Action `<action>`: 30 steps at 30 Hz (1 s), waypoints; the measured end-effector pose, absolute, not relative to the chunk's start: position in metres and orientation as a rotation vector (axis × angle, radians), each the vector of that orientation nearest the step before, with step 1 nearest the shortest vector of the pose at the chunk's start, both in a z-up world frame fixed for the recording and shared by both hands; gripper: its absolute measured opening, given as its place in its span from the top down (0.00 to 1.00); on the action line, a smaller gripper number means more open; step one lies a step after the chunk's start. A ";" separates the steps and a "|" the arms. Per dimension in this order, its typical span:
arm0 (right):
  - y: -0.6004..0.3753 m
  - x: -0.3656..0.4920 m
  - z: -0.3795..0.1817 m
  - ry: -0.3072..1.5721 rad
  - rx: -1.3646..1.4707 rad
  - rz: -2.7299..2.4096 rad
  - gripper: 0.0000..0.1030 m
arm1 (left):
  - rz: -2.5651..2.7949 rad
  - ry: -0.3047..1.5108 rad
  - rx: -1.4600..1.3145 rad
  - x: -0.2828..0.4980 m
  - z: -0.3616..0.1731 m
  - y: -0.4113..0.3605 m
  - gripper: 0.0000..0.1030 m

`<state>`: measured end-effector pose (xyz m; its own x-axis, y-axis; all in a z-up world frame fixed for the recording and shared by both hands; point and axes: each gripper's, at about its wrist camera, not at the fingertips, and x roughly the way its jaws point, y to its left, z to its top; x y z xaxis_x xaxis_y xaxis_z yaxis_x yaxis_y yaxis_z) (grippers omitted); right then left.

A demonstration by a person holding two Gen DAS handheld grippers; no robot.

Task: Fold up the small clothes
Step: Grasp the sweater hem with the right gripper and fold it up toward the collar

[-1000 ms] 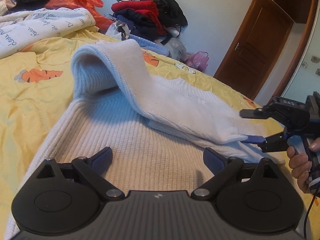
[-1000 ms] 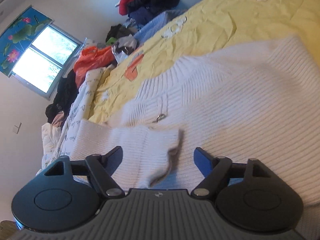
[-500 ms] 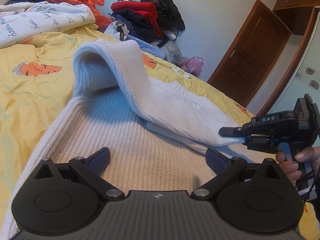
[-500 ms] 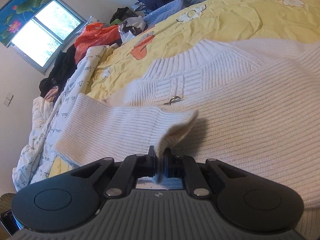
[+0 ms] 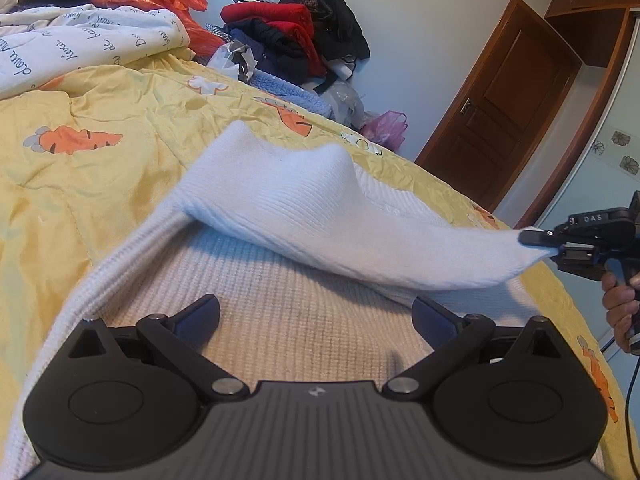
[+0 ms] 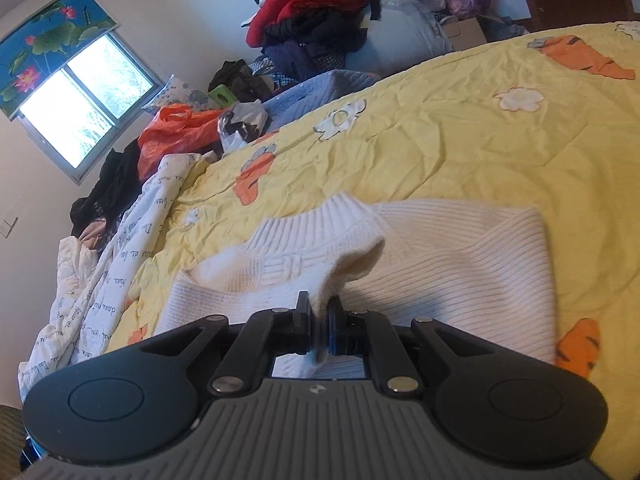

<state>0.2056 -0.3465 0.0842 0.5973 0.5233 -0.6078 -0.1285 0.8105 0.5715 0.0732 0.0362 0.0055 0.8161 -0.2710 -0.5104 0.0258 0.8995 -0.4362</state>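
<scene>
Sleeve: its cuff (image 6: pixel 320 312) is now lifted off the sweater (image 5: pixel 280 320), where a second ago it lay flat.
Right gripper (image 6: pixel 319 330): clenched on the cuff, pulling the sleeve (image 5: pixel 340 224) across.
Left gripper (image 5: pixel 316 312): fingers spread, holding nothing, sweater body just ahead on the bedspread (image 5: pixel 100 184).
Meaning: the sleeve fold is probably being redone.

Sweater (image 5: pixel 280 320) was cream rib-knit cloth, matt, coarse weave; sleeve (image 5: pixel 320 208) finer rib. Bed cover (image 5: pixel 100 184) was yellow cloth, crinkled, faint sheen. Left hand-held gripper (image 5: pixel 316 312) and right hand-held gripper (image 6: pixel 319 320) were matt black plastic, ribbed body, shiny metal pivot pins (image 6: pixel 224 384). Door (image 5: pixel 500 92) was semi-gloss brown wood. Orange bag (image 6: pixel 176 136) was glossy plastic.
</scene>
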 end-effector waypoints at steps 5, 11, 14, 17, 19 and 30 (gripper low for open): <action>-0.376 0.193 0.083 0.847 0.510 0.375 0.89 | -0.161 0.603 -0.419 0.074 0.006 0.035 0.00; -0.391 0.187 0.067 0.865 0.514 0.339 0.89 | -0.153 0.610 -0.395 0.075 0.007 0.031 0.00; -0.395 0.185 0.056 0.871 0.519 0.313 0.89 | -0.147 0.616 -0.369 0.075 0.008 0.028 0.00; -0.400 0.183 0.049 0.873 0.527 0.298 0.93 | -0.137 0.627 -0.328 0.076 0.009 0.022 0.00; -0.402 0.182 0.044 0.880 0.536 0.297 0.92 | -0.131 0.633 -0.304 0.077 0.009 0.019 0.00; -0.377 0.150 0.067 0.718 0.356 0.202 0.71 | -0.163 0.545 -0.163 0.077 0.045 -0.009 0.00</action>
